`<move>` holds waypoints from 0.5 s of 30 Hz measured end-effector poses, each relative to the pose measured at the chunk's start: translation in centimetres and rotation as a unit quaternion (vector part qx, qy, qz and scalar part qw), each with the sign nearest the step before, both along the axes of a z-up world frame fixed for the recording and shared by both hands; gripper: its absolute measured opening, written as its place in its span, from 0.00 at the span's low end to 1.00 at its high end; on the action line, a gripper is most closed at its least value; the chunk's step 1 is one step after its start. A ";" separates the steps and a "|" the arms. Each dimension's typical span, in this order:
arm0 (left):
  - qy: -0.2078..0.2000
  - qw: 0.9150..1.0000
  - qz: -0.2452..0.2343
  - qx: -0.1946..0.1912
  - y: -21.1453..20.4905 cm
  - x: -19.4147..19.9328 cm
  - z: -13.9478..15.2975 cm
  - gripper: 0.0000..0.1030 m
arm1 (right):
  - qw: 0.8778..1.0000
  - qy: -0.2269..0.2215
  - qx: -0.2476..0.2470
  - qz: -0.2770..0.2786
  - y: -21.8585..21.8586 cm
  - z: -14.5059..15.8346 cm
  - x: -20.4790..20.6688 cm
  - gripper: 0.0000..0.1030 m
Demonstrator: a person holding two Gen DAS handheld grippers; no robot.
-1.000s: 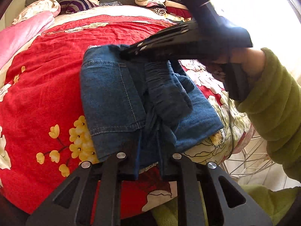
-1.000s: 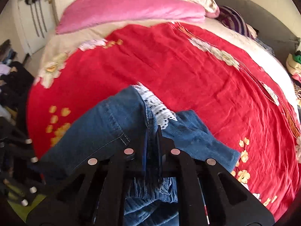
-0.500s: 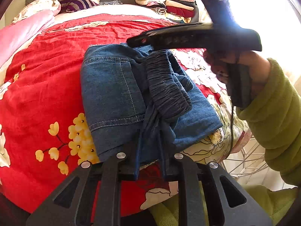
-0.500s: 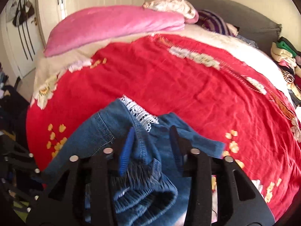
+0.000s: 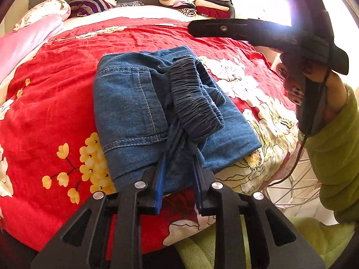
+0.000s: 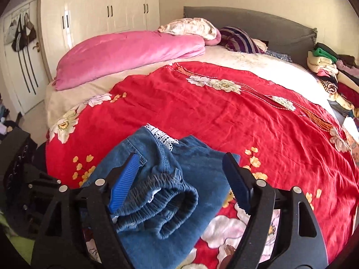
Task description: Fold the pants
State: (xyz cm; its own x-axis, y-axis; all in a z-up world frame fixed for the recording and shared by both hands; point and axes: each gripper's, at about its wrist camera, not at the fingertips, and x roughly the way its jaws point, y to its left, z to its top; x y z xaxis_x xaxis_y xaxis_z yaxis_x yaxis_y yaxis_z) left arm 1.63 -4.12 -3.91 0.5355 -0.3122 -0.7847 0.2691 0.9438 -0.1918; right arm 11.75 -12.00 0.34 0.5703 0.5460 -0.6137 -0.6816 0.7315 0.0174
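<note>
In the left wrist view, the left hand-held gripper [image 5: 178, 174] stood at a narrow gap with a bunched fold of the folded denim pants [image 5: 161, 112] between its blue pads; its jaws had just been opening a little, and whether the pads still pressed the cloth could not be told. The pants lay on the red floral bedspread [image 5: 56, 116] near the bed's edge, elastic waistband rolled on top. The right hand-held gripper [image 5: 193, 28] hung above the bed, apart from the pants, held by a hand [image 5: 314, 89] in a green sleeve. A white wire basket [image 5: 296, 186] stood beside the bed — its contents hidden.

In the right wrist view, the right hand-held gripper [image 6: 181, 179] stood wide — its jaws had just been opening — holding nothing, above the pants [image 6: 170, 201].
</note>
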 end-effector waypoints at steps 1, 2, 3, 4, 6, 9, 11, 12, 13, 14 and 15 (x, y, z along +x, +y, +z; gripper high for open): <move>0.000 1.000 -0.001 -0.001 -0.1 -0.1 0.1 0.24 | 1.000 0.002 0.005 -0.002 -0.3 0.1 -0.2 0.72; 0.000 1.000 -0.002 -0.001 -0.2 -0.1 0.1 0.25 | 1.000 0.001 0.009 -0.005 -0.6 0.2 -0.4 0.73; 0.000 1.000 -0.003 -0.002 -0.2 -0.2 0.2 0.27 | 1.000 -0.001 0.013 -0.008 -0.9 0.4 -0.7 0.75; -0.001 1.000 -0.004 -0.003 -0.3 -0.3 0.4 0.31 | 1.000 -0.003 0.017 -0.011 -1.2 0.6 -1.0 0.76; -0.003 1.000 -0.006 -0.005 -0.4 -0.6 0.7 0.35 | 1.000 -0.005 0.022 -0.014 -1.7 0.8 -1.4 0.78; -0.008 1.000 -0.003 -0.010 -0.3 -1.0 1.3 0.43 | 0.999 -0.012 0.029 -0.023 -2.5 1.3 -2.1 0.82; -0.012 1.000 -0.001 -0.012 -0.2 -1.3 1.8 0.48 | 0.999 -0.016 0.033 -0.028 -3.1 1.5 -2.6 0.84; -0.014 1.000 0.001 -0.012 -0.1 -1.4 2.0 0.52 | 0.999 -0.018 0.035 -0.030 -3.3 1.6 -2.8 0.84; -0.019 1.000 0.006 -0.013 0.0 -1.5 2.3 0.57 | 0.999 -0.020 0.037 -0.034 -3.6 1.7 -3.1 0.85; -0.023 1.000 0.010 -0.012 0.2 -1.6 2.7 0.58 | 0.998 -0.021 0.039 -0.037 -3.9 1.8 -3.3 0.85; -0.030 0.999 0.015 -0.010 0.4 -1.8 3.1 0.60 | 0.998 -0.022 0.041 -0.040 -4.2 1.9 -3.6 0.86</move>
